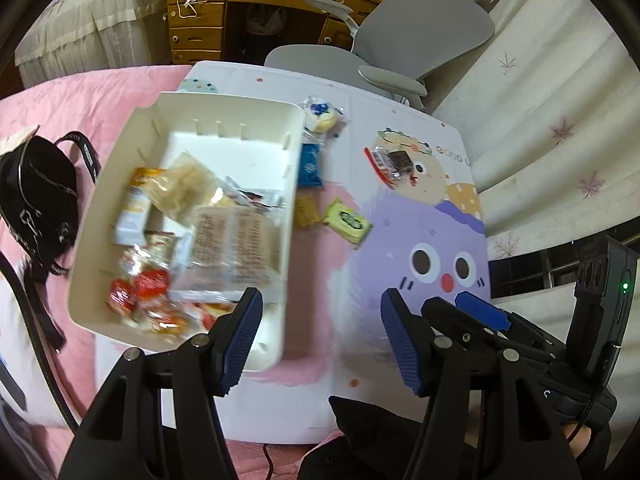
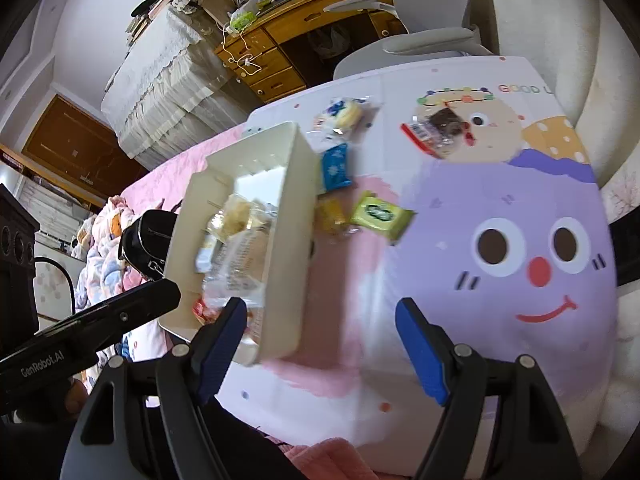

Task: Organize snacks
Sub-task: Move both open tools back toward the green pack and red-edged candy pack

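Left gripper (image 1: pixel 320 344): jaws apart, nothing between pads.
Right gripper (image 2: pixel 320 352): jaws wide, empty.
Bin (image 1: pixel 224 108): cream, at the table's (image 2: pixel 400 420) left edge; contents blurred, wrappers unreadable.
Loose snacks: blue packet (image 1: pixel 310 166), green packet (image 1: pixel 348 222), yellow packet (image 1: pixel 306 212) beside the bin's right wall.
Chocolate packet (image 1: pixel 394 162): near the far edge.
Bag (image 1: pixel 36 196): black, partly cut off.

Legible text is limited. The cartoon-printed table top (image 2: pixel 500 240) bears the letters "GOOD" followed by a cut-off character, beside the beaded-hat figure at its far right; the same letters appear in the left wrist view. The black body of the left gripper (image 1: pixel 320 340), seen at the near left of the right wrist view, carries the white marking "GenRobot.AI". Print on the snack wrappers, including a barcode label, is too blurred to read.
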Motion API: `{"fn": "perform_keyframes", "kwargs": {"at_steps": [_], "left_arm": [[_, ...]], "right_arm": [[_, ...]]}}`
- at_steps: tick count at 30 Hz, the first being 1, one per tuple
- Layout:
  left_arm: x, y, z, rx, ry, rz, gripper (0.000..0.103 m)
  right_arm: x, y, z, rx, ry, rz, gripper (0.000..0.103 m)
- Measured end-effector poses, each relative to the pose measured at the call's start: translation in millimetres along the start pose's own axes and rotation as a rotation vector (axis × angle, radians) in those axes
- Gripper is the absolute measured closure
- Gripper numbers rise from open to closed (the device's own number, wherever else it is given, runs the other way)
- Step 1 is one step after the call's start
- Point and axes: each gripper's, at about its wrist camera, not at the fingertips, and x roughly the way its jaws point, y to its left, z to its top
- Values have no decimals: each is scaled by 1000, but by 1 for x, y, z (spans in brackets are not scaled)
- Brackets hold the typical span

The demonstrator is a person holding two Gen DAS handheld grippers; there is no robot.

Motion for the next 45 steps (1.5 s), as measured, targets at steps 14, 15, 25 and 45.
{"fn": "perform_keyframes", "kwargs": {"at_steps": [14,15,25,45], "left_arm": [[44,-58,-12,-171,-60,51,20],[48,-61,-12,-181,-59,59,20],[96,-71,16,-308,-47,123,19],[202,-54,51,-533,-36,202,19]], "right_arm": [[-32,-76,15,-139,-37,-69,26],[-32,-80,17,-145,-45,-79,26],[-24,-118,49,-135,-131,-144,26],[74,-140,131,-307,-305,-200,26]]}}
